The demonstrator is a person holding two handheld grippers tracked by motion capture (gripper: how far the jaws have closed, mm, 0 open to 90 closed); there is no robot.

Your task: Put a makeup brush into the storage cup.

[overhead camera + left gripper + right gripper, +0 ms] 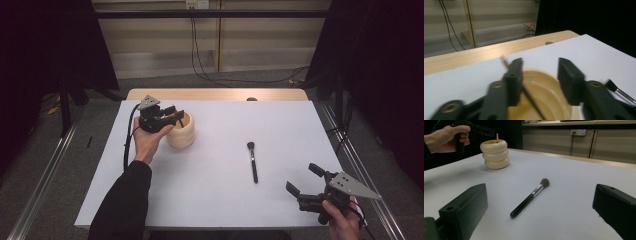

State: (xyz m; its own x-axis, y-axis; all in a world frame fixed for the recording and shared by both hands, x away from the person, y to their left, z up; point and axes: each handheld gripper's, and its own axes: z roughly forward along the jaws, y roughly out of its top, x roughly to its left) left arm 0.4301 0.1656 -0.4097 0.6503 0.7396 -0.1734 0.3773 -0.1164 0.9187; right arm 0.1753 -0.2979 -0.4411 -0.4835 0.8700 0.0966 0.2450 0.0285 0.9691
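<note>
A cream ringed holder [181,132] stands on the left part of the white table [220,200]. My left gripper [175,112] hovers level over its mouth. In the left gripper view the jaws of the left gripper [539,67] stand apart above the holder [549,87]. A thin dark stick [532,100] leans inside the holder beside one jaw, and neither pad presses on it. A black makeup brush [252,161] lies flat mid-table. My right gripper [301,177] rests open near the front right corner, facing the brush [529,200] and the holder [495,153].
A bare wooden strip [215,94] with a small hole [252,99] runs along the table's far edge. Metal rails [47,175] flank both sides on the floor. Cables [235,77] trail across the floor behind the table.
</note>
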